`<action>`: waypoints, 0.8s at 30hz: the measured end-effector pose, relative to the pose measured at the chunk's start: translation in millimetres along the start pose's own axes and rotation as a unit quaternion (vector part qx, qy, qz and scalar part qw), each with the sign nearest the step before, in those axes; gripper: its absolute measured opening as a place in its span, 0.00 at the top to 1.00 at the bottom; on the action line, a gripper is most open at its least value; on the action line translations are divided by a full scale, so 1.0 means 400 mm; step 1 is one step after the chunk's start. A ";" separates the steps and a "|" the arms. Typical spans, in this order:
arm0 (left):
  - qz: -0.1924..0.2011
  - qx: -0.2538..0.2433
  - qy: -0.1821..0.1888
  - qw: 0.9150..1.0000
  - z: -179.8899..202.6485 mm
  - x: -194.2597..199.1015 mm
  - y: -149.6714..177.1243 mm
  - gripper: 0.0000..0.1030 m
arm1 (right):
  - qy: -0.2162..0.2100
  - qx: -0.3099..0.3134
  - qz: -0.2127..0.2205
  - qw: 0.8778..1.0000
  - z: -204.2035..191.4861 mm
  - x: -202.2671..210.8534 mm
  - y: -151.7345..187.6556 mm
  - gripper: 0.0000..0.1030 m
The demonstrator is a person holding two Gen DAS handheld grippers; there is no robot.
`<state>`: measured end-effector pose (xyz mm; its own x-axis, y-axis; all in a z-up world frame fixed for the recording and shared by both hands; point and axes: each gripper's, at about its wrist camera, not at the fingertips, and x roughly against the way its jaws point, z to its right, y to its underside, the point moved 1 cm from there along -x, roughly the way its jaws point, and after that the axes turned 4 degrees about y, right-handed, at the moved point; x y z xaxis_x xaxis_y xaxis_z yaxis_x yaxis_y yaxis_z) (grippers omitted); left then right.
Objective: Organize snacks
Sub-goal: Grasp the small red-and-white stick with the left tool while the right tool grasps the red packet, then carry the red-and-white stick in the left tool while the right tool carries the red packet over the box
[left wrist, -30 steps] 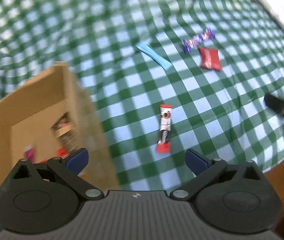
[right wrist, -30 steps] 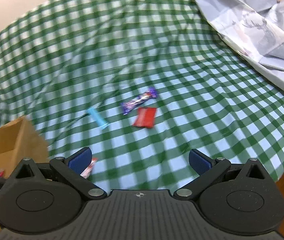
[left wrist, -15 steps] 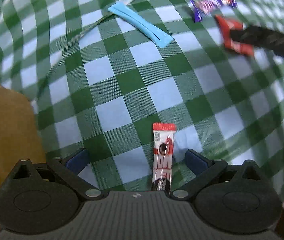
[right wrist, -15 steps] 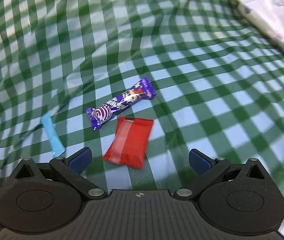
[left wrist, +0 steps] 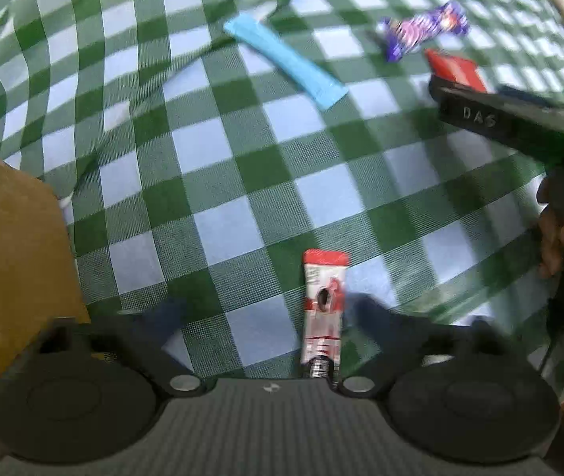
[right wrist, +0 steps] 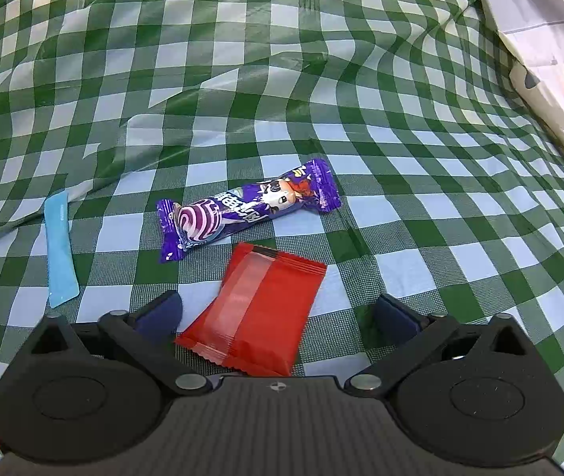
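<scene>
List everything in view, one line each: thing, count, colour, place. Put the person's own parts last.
red packet: 1, red, flat on the cloth between the right claw's fingers
purple candy bar: 1, purple, just beyond the red packet
blue stick sachet: 1, light blue, left of the purple candy bar
red-and-white stick pack: 1, red and white, between the left claw's fingers
cardboard box: 1, brown, left edge of the left wrist view
checked tablecloth: 1, green and white, wrinkled, under everything
printed sheet: 1, pale, far right
left claw: 1, black with blue pads, open, blurred
right claw: 1, black with blue pads, open
hand: 1, holding the right claw's handle
</scene>
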<state>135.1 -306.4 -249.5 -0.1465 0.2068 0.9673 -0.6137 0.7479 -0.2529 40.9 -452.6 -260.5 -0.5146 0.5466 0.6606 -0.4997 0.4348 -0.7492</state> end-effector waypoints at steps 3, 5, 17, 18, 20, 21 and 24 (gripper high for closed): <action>0.005 0.000 0.010 1.000 0.004 0.048 0.001 0.88 | -0.007 0.012 0.008 1.000 0.021 0.042 0.004 0.56; 0.017 0.004 0.013 1.000 0.001 0.076 0.001 0.88 | -0.019 0.009 -0.001 1.000 0.032 0.049 0.005 0.57; 0.116 0.011 0.042 0.992 0.028 0.421 0.102 0.88 | -0.048 -0.078 0.030 0.995 0.107 0.374 -0.027 0.58; 0.123 0.010 0.040 0.992 0.026 0.457 0.128 0.88 | -0.056 -0.080 0.039 0.994 0.098 0.421 -0.026 0.58; 0.136 0.011 0.034 0.990 0.017 0.516 0.178 0.88 | -0.070 -0.081 0.053 0.993 0.079 0.506 -0.022 0.58; 0.144 0.012 0.030 0.989 0.010 0.548 0.207 0.88 | -0.077 -0.082 0.059 0.992 0.067 0.547 -0.017 0.58; 0.160 0.021 0.018 0.987 -0.018 0.620 0.294 0.88 | -0.108 -0.084 0.069 0.988 0.027 0.671 0.000 0.58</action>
<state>32.2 -162.7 -39.4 -0.3096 0.4510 0.8371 -0.5722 0.6148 -0.5428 -104.9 -313.5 -82.7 -0.7152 0.4513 0.5337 -0.3019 0.4893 -0.8182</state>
